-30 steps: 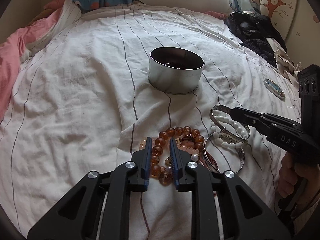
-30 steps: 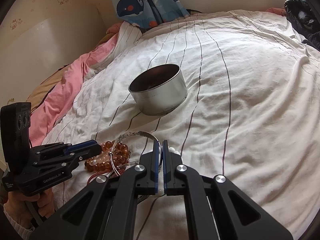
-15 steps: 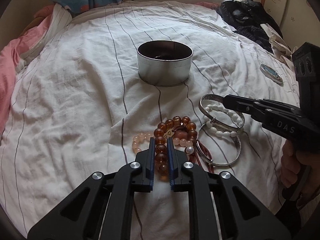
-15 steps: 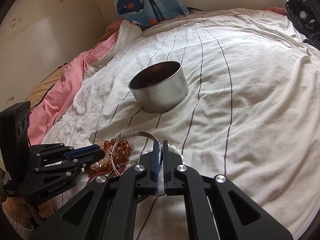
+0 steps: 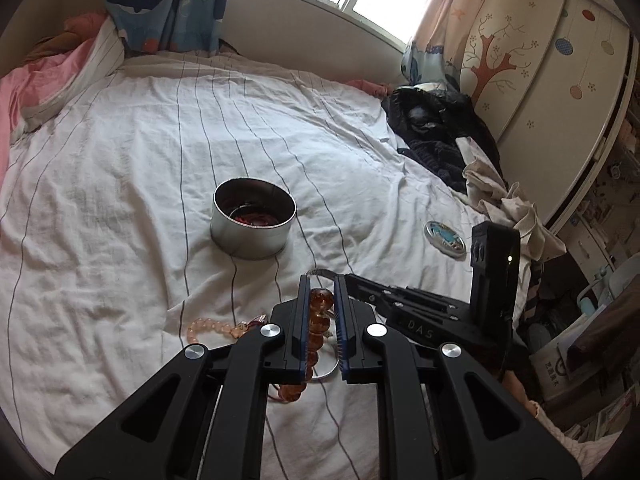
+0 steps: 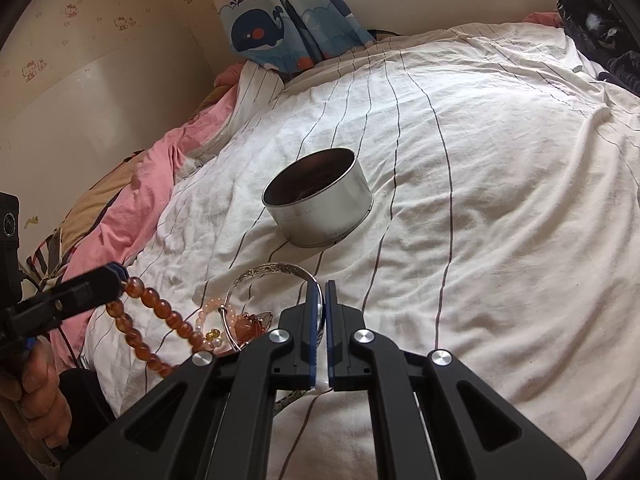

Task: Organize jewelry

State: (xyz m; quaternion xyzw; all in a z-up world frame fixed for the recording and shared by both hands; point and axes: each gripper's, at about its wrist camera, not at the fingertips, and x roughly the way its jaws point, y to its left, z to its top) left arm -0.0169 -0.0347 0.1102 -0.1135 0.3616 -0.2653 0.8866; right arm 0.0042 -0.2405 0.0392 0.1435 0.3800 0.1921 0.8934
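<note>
A: What does the left gripper (image 5: 321,300) hold?

B: Its jaws are closed on a string of round amber-brown beads (image 5: 316,320); the strand hangs from the fingertips above the white striped bed sheet (image 5: 120,200), as the right wrist view shows (image 6: 160,312).

A: And the right gripper (image 6: 322,300)?

B: Nearly closed, pinching the rim of a thin engraved silver bangle (image 6: 272,270) that lies on the sheet.

A: Where is the rest of the jewelry?

B: A pale pink beaded bracelet (image 5: 212,326) lies on the sheet just beside the bangle, near a small reddish piece I cannot identify. The round silver metal tin (image 5: 253,220) stands open farther up the bed, well apart from both grippers, with something red inside.

A: Anything else?

B: A small round blue-and-silver disc (image 5: 445,238) on the sheet, right of the tin.
</note>
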